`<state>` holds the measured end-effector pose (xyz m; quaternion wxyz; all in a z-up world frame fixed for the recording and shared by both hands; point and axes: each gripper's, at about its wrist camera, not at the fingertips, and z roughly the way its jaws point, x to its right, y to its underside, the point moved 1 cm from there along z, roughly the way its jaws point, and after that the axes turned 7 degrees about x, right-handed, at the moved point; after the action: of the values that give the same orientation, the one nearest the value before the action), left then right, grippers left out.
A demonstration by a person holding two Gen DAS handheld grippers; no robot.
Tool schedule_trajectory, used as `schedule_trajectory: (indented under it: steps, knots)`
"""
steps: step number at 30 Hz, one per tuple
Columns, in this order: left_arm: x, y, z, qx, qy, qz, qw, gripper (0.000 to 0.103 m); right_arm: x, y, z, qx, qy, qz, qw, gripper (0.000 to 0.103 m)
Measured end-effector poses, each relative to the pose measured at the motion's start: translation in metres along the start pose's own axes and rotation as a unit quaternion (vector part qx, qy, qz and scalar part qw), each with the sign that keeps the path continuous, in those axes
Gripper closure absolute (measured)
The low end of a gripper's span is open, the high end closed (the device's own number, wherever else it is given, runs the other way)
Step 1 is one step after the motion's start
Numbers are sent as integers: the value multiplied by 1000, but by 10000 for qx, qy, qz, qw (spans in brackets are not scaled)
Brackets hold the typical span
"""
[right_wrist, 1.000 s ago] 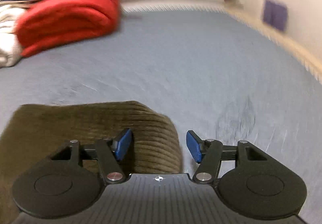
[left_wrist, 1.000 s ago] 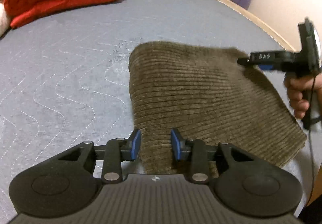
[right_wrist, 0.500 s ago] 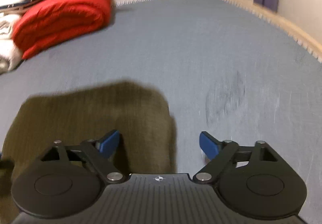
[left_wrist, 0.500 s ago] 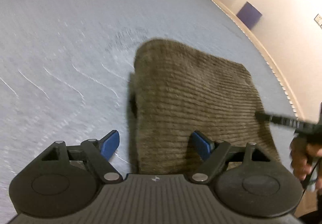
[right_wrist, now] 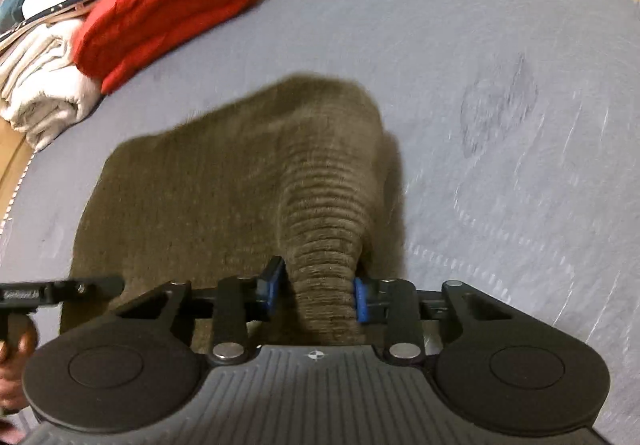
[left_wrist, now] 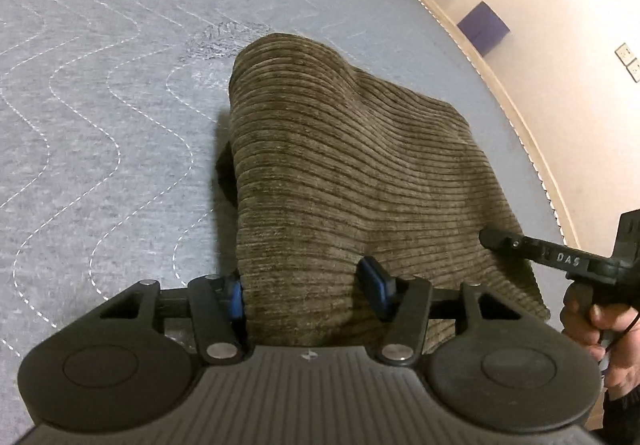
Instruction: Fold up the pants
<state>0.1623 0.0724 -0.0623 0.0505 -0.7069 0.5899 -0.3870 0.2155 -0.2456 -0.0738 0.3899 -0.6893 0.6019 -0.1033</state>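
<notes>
The olive-brown corduroy pants (left_wrist: 352, 173) lie folded on the grey quilted bed. My left gripper (left_wrist: 308, 291) holds the near left corner of the pants between its blue pads, and the cloth rises in a ridge from it. My right gripper (right_wrist: 318, 293) is shut on a bunched near right corner of the pants (right_wrist: 248, 181) and lifts it. The right gripper also shows at the right edge of the left wrist view (left_wrist: 552, 257), held by a hand.
A folded red blanket (right_wrist: 168, 9) and white and teal bedding (right_wrist: 44, 57) lie at the far left of the bed (right_wrist: 500, 45). A cream wall with a purple box (left_wrist: 484, 29) runs along the bed's right side.
Both grippers were open half a second ago and have closed on the near edge of the pants. The cloth now lifts into ridges at both corners.
</notes>
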Motion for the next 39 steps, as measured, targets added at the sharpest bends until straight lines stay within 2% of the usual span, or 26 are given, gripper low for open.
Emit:
schedule_trajectory:
  steps: [2,3,4,5,6,7,9,10,12,13,14,15,16,18,20,21,23,24,26,28,33,35,36,38,39]
  knots:
    - [2,1,-4,85,-190,85,9997,34,-2,2,3,27,29,-251,9997,68]
    - [8,2,-8,174,-455,306,9983,22,-4,4,5,-1,28,-342,9994,66]
    - [16,2,-13,318,-794,649,9942,16,-5,6,6,-49,34,-470,9989,61]
    - [29,4,-21,543,-1156,1146,9852,16,-6,7,5,-31,93,-573,9983,58]
    - [41,6,-28,731,-1395,1575,9749,17,-9,7,0,58,250,-697,9972,48]
    - [54,11,-36,957,-1594,2041,9611,17,-12,8,-6,143,394,-826,9957,42]
    - [75,21,-51,1310,-1598,2616,9428,17,-21,11,-20,299,491,-1077,9925,39]
    - [82,26,-57,1391,-1492,2782,9386,17,-24,13,-27,369,447,-1186,9913,34]
    - [92,41,-60,1308,-1355,3095,9321,17,-30,21,-34,377,392,-1485,9874,25]
    - [94,50,-57,1131,-1344,3284,9281,17,-34,26,-33,239,461,-1672,9846,21]
    - [94,60,-48,730,-1342,3485,9248,16,-36,36,-27,-31,565,-1956,9790,20]
    - [91,71,-39,336,-1389,3626,9209,16,-37,42,-25,-64,623,-2118,9753,19]
    - [87,80,-35,223,-1479,3703,9168,16,-36,46,-27,-7,670,-2100,9754,19]
    - [87,82,-44,380,-1584,3613,9181,16,-35,42,-35,-74,707,-1795,9812,16]
    - [97,78,-61,547,-1771,3402,9219,15,-44,36,-50,25,888,-1728,9809,15]
    - [103,75,-76,731,-1842,3280,9237,14,-50,36,-60,162,948,-1854,9779,12]
    - [115,73,-111,1289,-1700,3048,9282,9,-65,34,-82,544,1018,-2110,9706,6]
    - [120,72,-130,1632,-1595,2904,9293,0,-74,32,-96,809,1094,-2222,9655,1]
    - [126,70,-155,2025,-1656,2569,9304,0,-88,28,-115,1166,1217,-2271,9592,1]
    - [132,66,-172,2194,-1804,2168,9340,0,-99,22,-133,1387,1281,-2002,9614,1]
    - [137,79,-178,2155,-2028,1395,9450,0,-97,29,-158,1391,905,-1108,9799,1]
    - [136,88,-168,1970,-1920,1298,9526,0,-87,38,-158,1316,982,-771,9834,1]
    - [137,94,-156,1894,-1956,1323,9531,0,-83,43,-157,1288,1015,-639,9844,1]
    - [136,101,-137,1568,-2337,1288,9509,0,-69,58,-145,1204,1097,-344,9860,1]
    - [136,102,-128,1410,-2445,1214,9516,0,-61,62,-136,1011,1272,-193,9865,1]
